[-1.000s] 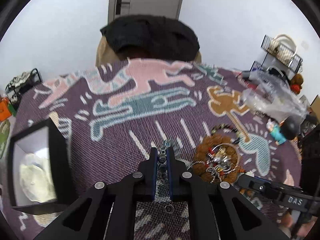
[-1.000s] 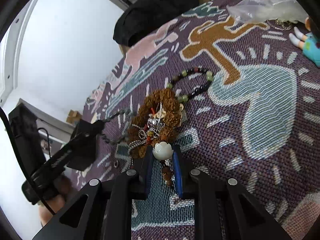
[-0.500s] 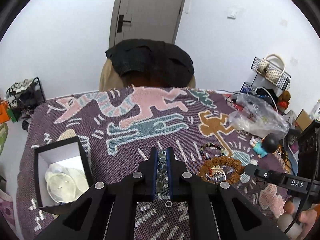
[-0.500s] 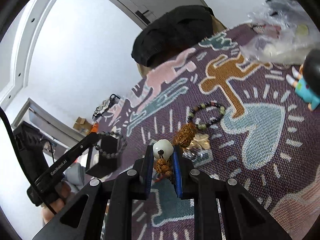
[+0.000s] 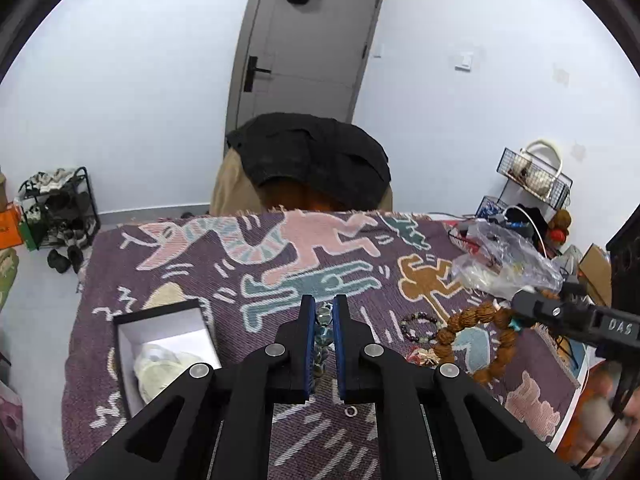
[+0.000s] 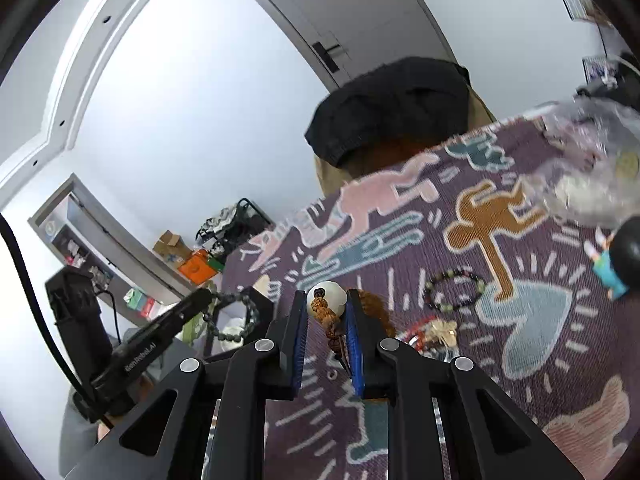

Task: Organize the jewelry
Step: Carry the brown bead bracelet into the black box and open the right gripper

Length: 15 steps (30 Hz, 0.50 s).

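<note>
Left gripper (image 5: 323, 328) clamps the grey bracelet (image 5: 322, 334); right gripper (image 6: 327, 312) clamps the brown bracelet (image 6: 328, 316). The box (image 5: 160, 344) lies lower left, nearest your left hand.

place: home room | signs: shoe rack (image 5: 60, 216) – door (image 5: 308, 52) – patterned blanket (image 5: 200, 264)

- My two views are bright and evenly lit, the white wall (image 5: 120, 80) without glare.
- Shadows stay soft.
- Fisheye bends the door (image 5: 308, 40), and black rims the corners.
- The plastic bag (image 6: 592, 168) smears; a hand (image 5: 608, 424) is blurred.
</note>
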Available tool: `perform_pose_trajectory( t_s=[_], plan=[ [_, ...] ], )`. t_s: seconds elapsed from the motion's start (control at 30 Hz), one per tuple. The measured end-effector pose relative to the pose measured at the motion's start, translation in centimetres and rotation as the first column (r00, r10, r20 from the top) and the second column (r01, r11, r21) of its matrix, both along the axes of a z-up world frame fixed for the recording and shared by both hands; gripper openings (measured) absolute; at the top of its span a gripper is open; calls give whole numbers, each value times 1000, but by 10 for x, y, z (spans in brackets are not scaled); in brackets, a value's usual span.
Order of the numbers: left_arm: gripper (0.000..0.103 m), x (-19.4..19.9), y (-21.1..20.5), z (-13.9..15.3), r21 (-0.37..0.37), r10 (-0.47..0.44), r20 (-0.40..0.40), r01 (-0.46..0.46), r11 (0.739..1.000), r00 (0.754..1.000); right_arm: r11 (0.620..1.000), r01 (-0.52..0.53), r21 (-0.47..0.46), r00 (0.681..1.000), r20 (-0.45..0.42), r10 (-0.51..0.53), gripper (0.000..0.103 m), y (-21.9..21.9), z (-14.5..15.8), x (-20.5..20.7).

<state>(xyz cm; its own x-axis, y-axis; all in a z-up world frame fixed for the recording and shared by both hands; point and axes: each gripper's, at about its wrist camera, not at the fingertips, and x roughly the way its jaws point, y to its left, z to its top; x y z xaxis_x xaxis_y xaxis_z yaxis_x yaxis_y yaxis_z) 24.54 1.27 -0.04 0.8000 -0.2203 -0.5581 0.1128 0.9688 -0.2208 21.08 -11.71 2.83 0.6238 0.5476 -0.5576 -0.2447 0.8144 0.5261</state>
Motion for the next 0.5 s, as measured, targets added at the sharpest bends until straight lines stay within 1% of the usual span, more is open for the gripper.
perform_pose_trajectory(
  t_s=[0.33, 0.5],
  plan=[
    [9, -9, 38, 7, -18, 68, 23, -68, 998, 997, 998, -41, -44, 995, 93, 45, 19, 25, 53, -4],
    [9, -12, 59, 4, -24, 103, 19, -102, 994, 995, 998, -45, -41, 988, 148, 51, 19, 29, 83, -8]
  ],
)
